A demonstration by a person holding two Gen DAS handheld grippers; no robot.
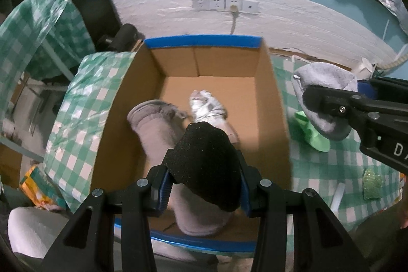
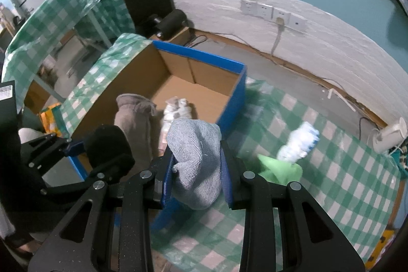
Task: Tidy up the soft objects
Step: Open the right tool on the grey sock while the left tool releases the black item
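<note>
An open cardboard box (image 1: 270,83) with blue-taped edges stands on the green checked tablecloth; it also shows in the right wrist view (image 2: 237,96). Inside lie a beige sock (image 1: 155,126) and a white-grey sock (image 1: 209,106). My left gripper (image 1: 204,185) is shut on a black sock (image 1: 206,159) held over the box's near side. My right gripper (image 2: 197,177) is shut on a grey sock (image 2: 196,152), just right of the box; it shows in the left wrist view (image 1: 326,103). A green sock (image 2: 278,167) and a white-blue sock (image 2: 298,142) lie on the cloth.
A white wall with sockets (image 1: 224,3) and a plugged cable runs behind the table. A second checked-cloth table (image 1: 38,24) stands at the left. A small green item (image 1: 372,184) and a white stick (image 1: 338,195) lie on the cloth at right.
</note>
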